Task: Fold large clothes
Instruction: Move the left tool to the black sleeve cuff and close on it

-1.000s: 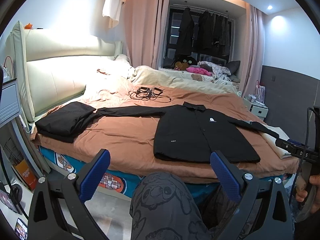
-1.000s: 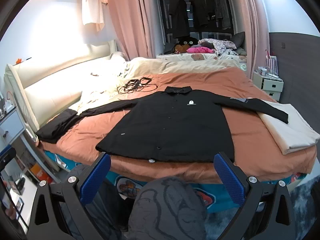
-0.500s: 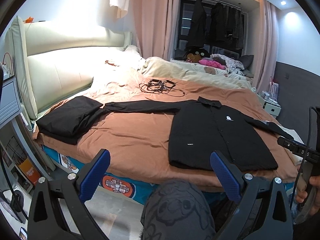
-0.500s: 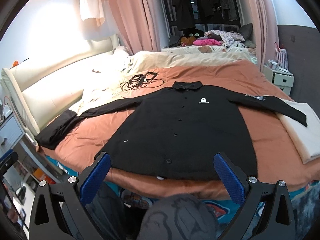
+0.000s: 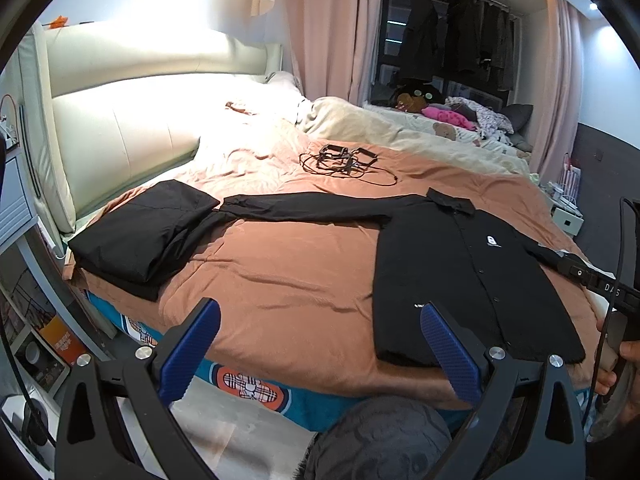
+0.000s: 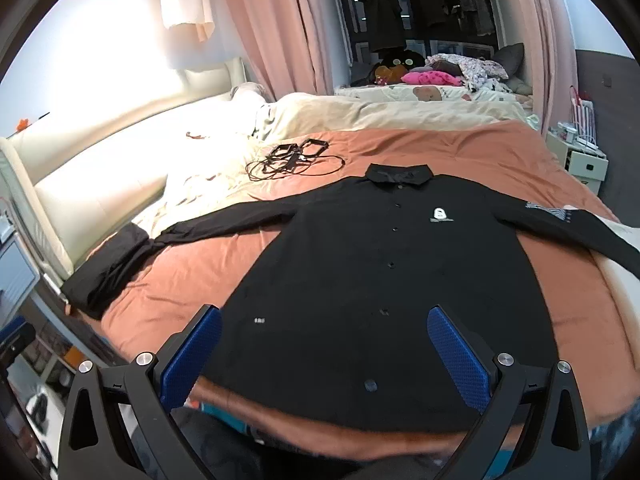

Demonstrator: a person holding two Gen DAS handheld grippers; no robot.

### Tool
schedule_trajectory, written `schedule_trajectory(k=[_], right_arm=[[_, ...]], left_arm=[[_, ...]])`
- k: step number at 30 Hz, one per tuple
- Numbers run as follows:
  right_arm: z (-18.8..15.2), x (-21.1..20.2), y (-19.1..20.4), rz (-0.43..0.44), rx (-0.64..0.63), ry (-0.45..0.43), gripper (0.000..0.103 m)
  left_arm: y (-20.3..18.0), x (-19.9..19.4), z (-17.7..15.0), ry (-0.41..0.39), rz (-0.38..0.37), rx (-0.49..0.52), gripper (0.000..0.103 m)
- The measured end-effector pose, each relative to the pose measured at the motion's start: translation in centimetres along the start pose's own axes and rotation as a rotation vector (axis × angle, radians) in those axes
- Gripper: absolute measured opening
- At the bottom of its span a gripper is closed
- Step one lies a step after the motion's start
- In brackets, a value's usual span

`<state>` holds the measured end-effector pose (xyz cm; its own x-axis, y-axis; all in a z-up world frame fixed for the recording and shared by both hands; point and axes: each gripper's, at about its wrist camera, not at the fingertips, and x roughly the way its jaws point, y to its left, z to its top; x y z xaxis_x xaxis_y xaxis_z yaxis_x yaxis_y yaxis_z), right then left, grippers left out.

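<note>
A large black button-up shirt (image 6: 384,280) lies flat and face up on the brown bedspread (image 6: 192,280), collar away from me, both sleeves spread out sideways. Its hem runs along the near bed edge. In the left wrist view the same shirt (image 5: 460,276) sits to the right, its long sleeve (image 5: 312,208) reaching left. My left gripper (image 5: 320,344) is open over the near bed edge, left of the hem. My right gripper (image 6: 324,348) is open above the hem, nothing between its fingers.
A folded black garment (image 5: 136,236) rests on the bed's left corner. A tangle of black cables (image 5: 344,162) lies beyond the shirt. Cream folded bedding (image 6: 624,280) sits under the right sleeve. A padded headboard (image 5: 120,128) stands left, a nightstand (image 6: 580,162) right. My knee (image 5: 384,440) is below.
Both grippers have moved forward and closer to the bed; the shirt now fills more of the right wrist view. Both stay open, and the shirt has not moved.
</note>
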<state>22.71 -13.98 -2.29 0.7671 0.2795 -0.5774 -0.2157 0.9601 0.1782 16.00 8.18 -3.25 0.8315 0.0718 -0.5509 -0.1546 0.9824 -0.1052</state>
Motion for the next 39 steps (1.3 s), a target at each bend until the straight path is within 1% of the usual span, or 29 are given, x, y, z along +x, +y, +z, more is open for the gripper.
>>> schedule_trajectory(k=[4, 7, 11, 15, 19, 26, 31, 35, 39], right_arm=[[1.4, 2.7, 0.4, 0.004, -0.002, 0.006, 0.103], [2.4, 4.9, 0.4, 0.000, 0.015, 0.014, 0.103], [3.8, 8.0, 0.3, 0.017, 0.046, 0.029, 0.103], [5.2, 11.1, -0.1, 0.007, 0.070, 0.036, 0.103], [6.6, 14.8, -0.9, 0.048, 0.114, 0.058, 0.103], [8.3, 21.0, -0.8, 0.016, 0.123, 0.107, 0.103], [9.2, 24.1, -1.3, -0.054, 0.125, 0.125, 0.103], [10.2, 25.9, -1.9, -0.014, 0.147, 0.133, 0.103], [11.0, 28.0, -2.2, -0.007, 0.160, 0.149, 0.103]], left_arm=[[0.8, 3.0, 1.3, 0.029, 0.012, -0.023, 0.102], [1.4, 5.0, 2.2, 0.049, 0.006, -0.039, 0.102], [2.0, 8.2, 3.7, 0.076, 0.028, -0.044, 0.102], [2.5, 11.3, 5.2, 0.095, 0.047, -0.045, 0.102], [3.1, 14.7, 6.9, 0.114, 0.066, -0.047, 0.102], [4.9, 20.3, 9.8, 0.148, 0.113, -0.057, 0.102], [6.3, 24.9, 12.1, 0.176, 0.145, -0.068, 0.102], [7.1, 28.4, 13.2, 0.199, 0.163, -0.081, 0.102], [8.4, 32.5, 14.1, 0.245, 0.180, -0.116, 0.102]])
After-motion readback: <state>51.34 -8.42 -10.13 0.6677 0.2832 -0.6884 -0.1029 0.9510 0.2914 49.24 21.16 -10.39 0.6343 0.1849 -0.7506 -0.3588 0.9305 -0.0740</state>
